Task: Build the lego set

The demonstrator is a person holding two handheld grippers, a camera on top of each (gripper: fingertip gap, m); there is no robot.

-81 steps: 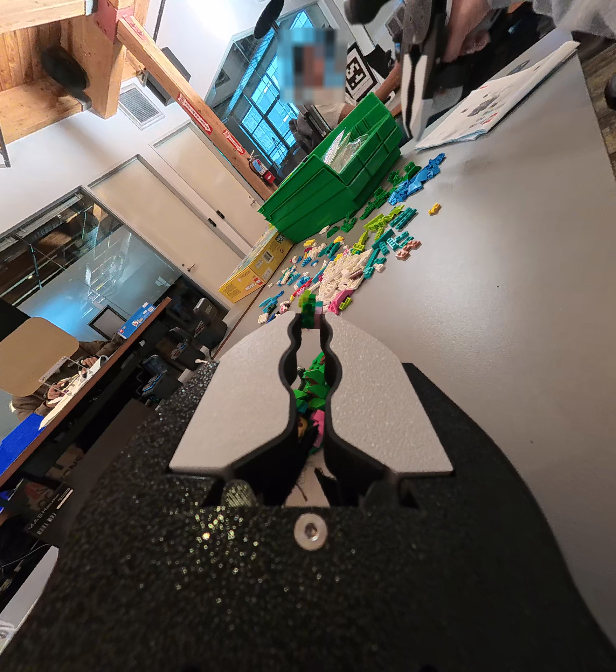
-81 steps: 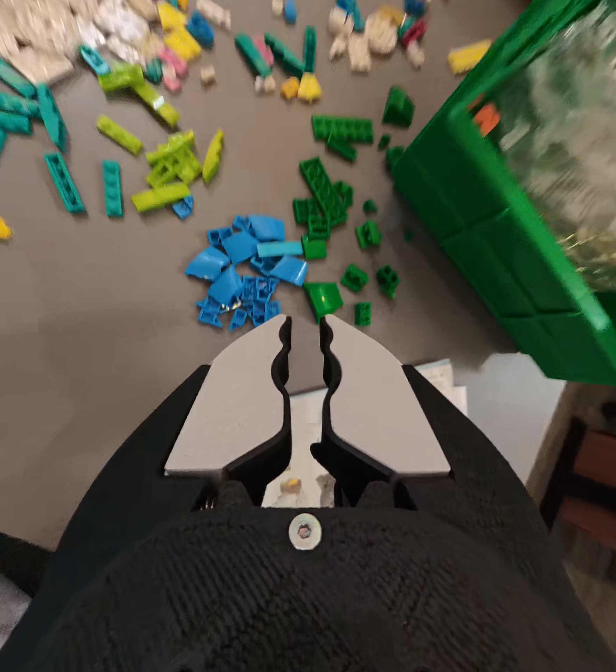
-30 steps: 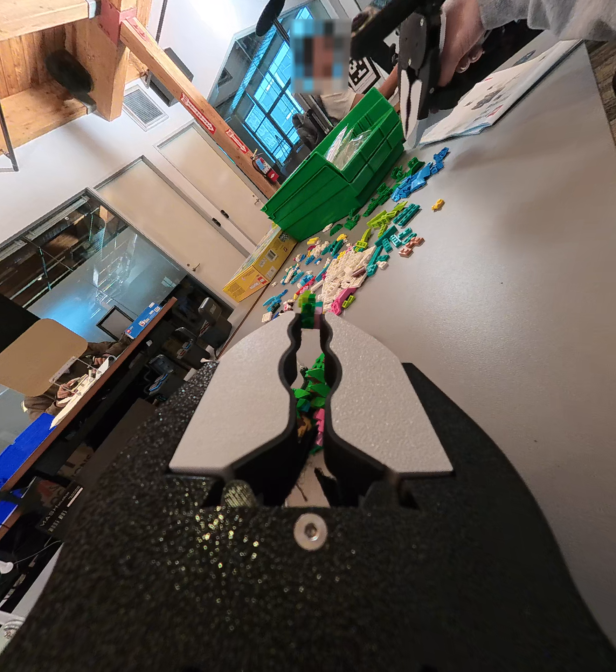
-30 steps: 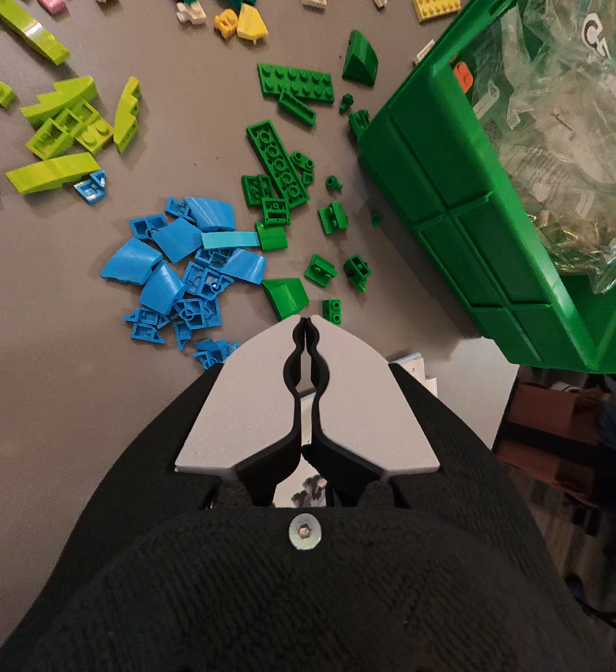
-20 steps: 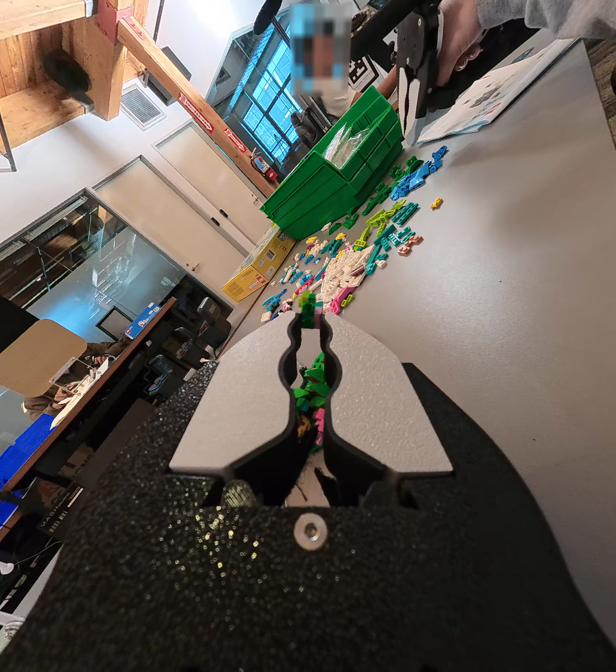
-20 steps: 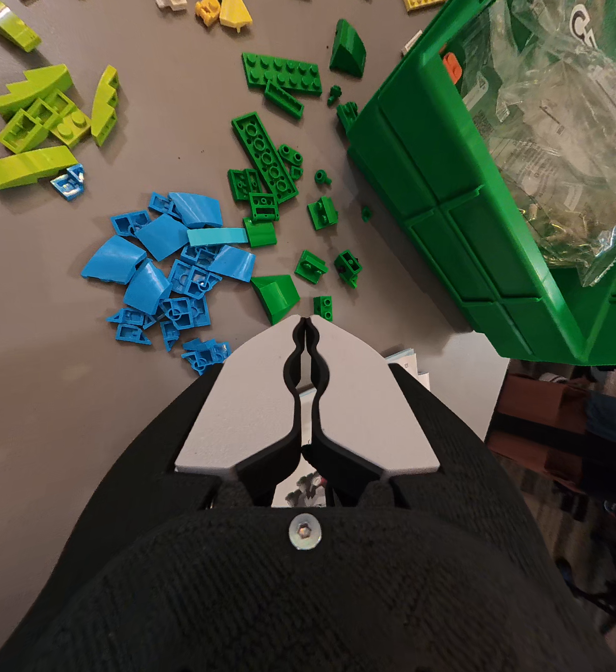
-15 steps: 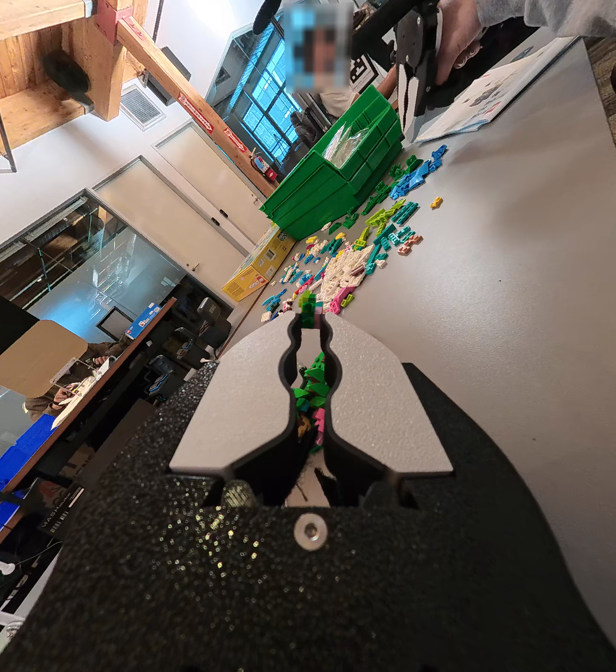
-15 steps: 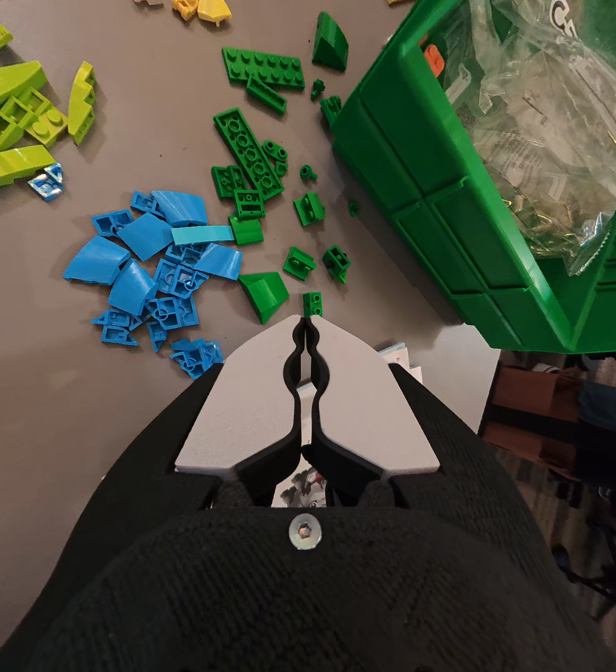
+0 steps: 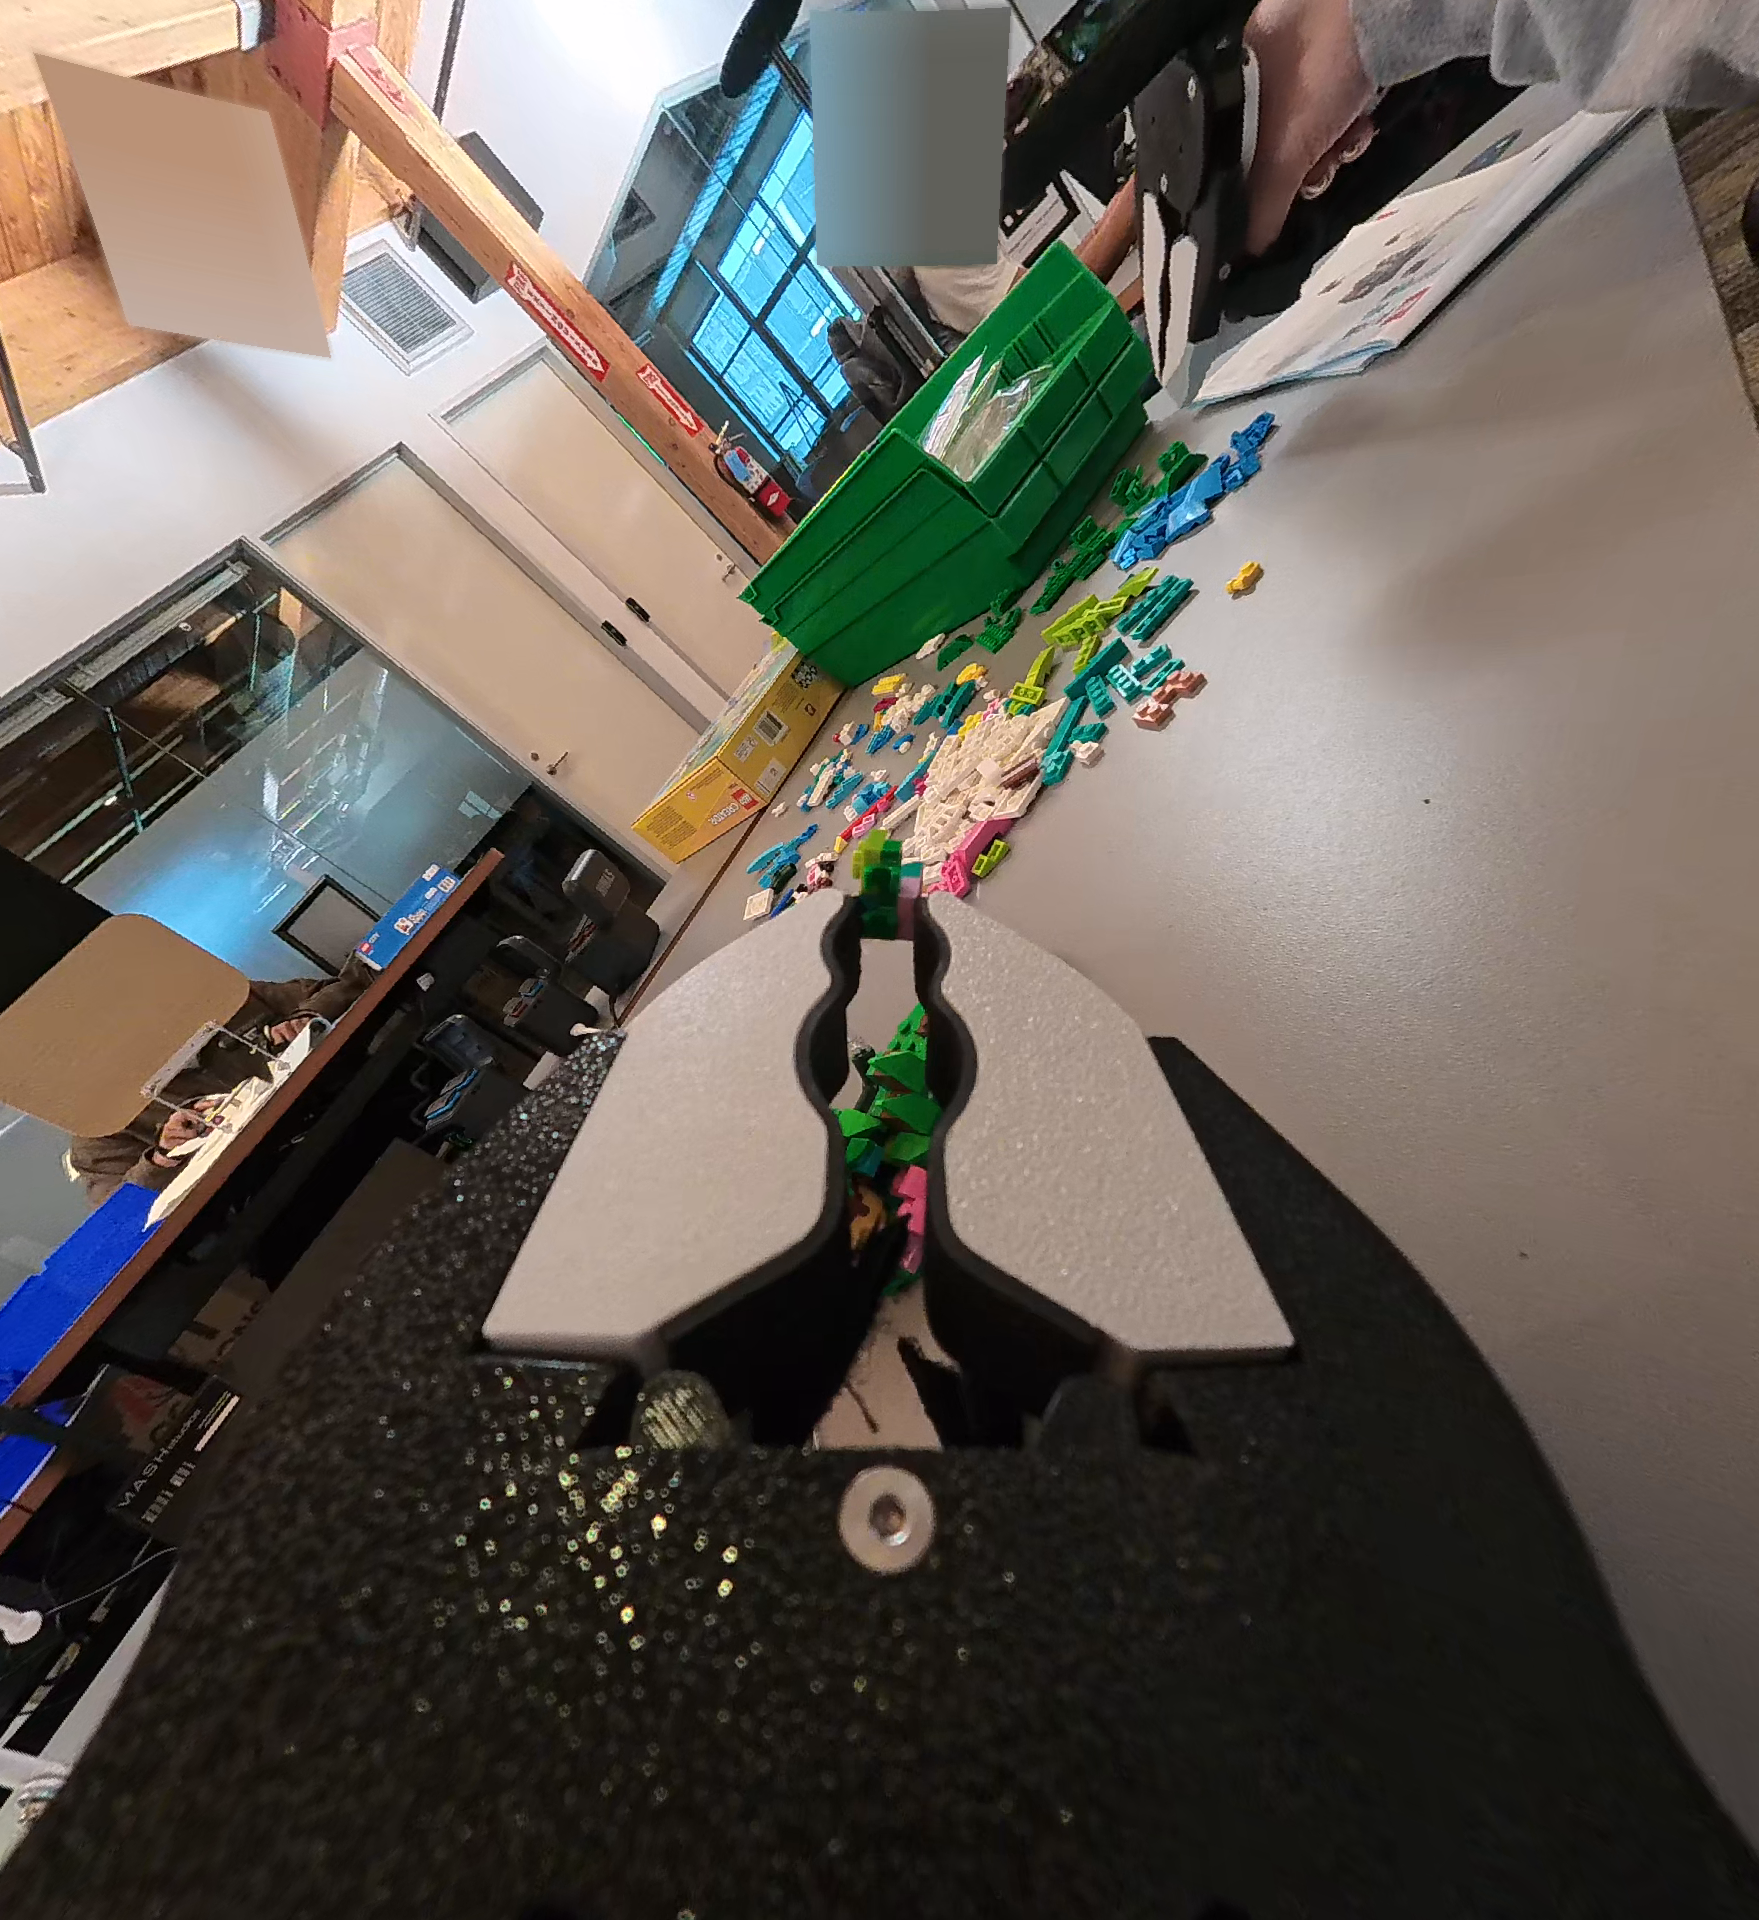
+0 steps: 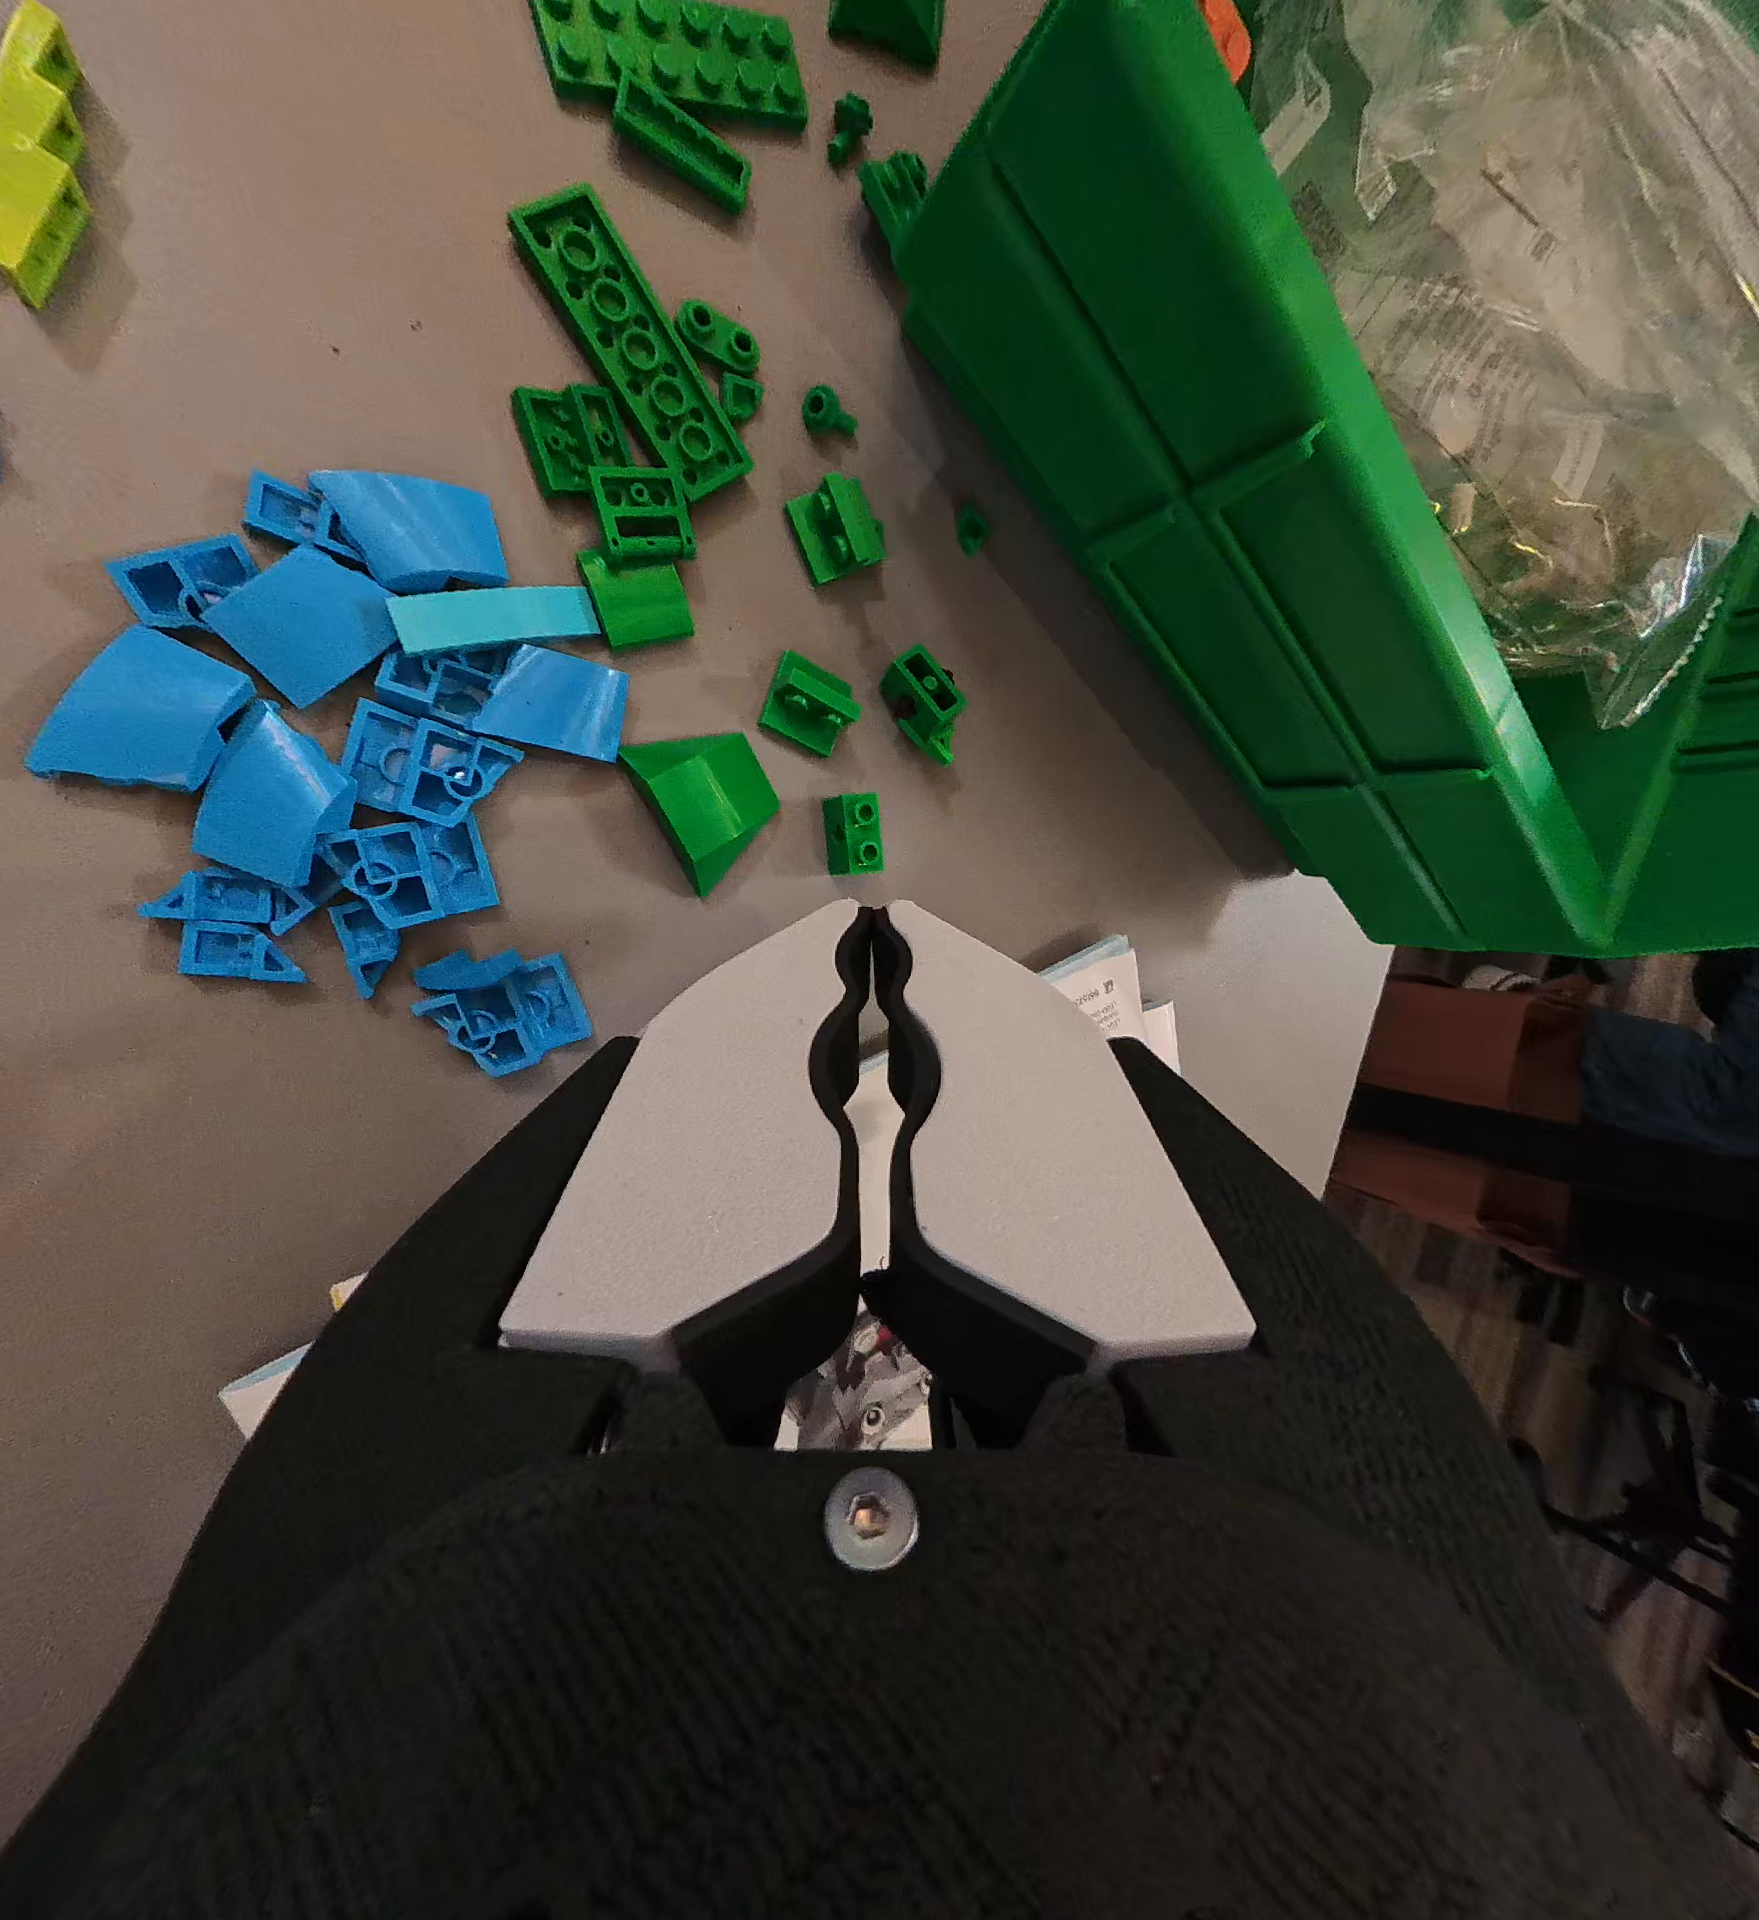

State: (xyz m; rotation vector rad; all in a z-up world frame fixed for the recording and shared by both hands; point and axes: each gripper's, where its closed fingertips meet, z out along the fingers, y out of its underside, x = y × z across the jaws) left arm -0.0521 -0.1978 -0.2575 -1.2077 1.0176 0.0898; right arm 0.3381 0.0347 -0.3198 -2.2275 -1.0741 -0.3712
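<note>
Left gripper (image 9: 887,906): jaws nearly shut, tips clamped on a small brick build (image 9: 883,883) of green, lime and pink bricks, both pads pressed to its sides. More of the build is seen between the fingers, lower down. It is held above a grey table (image 9: 1477,935).

Beyond it, loose bricks (image 9: 1000,769) are scattered in white, teal, pink and lime; a yellow box (image 9: 740,769) lies at the table edge, then a green bin (image 9: 916,540), and a booklet (image 9: 1374,281) farthest off.

Right gripper (image 10: 873,911): tips closed together, nothing between them, over the table beside the booklet (image 10: 1114,987). Nearest is a small green brick (image 10: 852,831), just ahead and not touched. A green slope (image 10: 703,800) and blue bricks (image 10: 335,727) lie to the left; the bin (image 10: 1322,520), with clear bags (image 10: 1581,312), stands to the right.
</note>
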